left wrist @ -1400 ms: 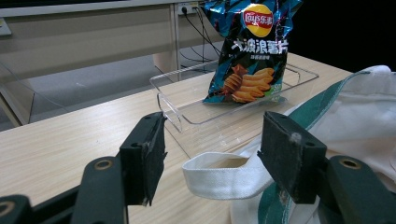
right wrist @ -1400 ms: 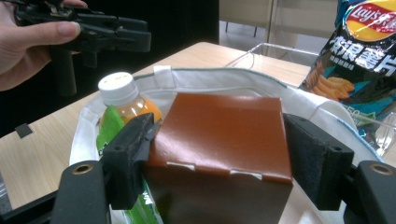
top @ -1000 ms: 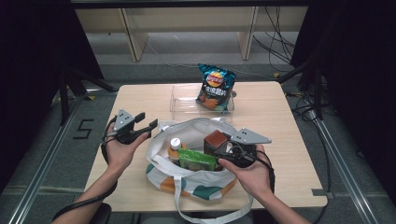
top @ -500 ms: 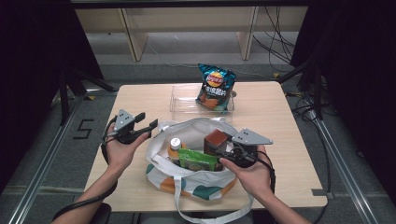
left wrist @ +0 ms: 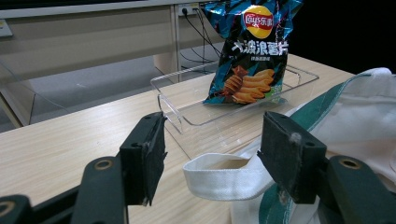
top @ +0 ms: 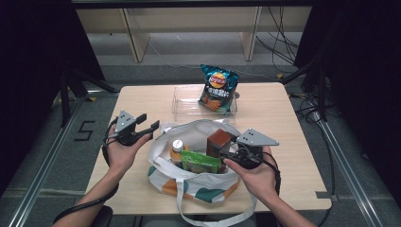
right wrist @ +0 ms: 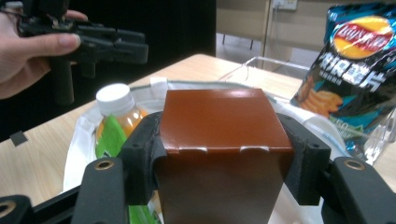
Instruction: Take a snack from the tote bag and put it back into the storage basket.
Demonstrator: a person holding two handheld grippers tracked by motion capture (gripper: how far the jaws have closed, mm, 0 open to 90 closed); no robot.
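brown box gripped over the tote bag

high view: the right gripper (top: 226, 150) sits at the right side of the white tote bag (top: 198, 182) on the worktop (top: 283, 123), its jaws on either side of a brown box (top: 219, 142) that stands in the bag's mouth. a bottle (top: 177, 149) with a white cap and a green packet (top: 200, 162) lie in the bag beside the box. the left gripper (top: 147, 126) is held just left of the bag, apart from it, jaws spread with nothing between them. a chip bag (top: 217, 88) stands upright in a clear tray (top: 187, 101) at the far edge

left gripper view: the jaws stand open and empty above the worktop; a bag strap (left wrist: 224, 175) lies below them, the tray and chip bag beyond

right gripper view: both pads press the box's sides; the jaws have just been closing on it. the bottle is left of the box, the chip bag at right
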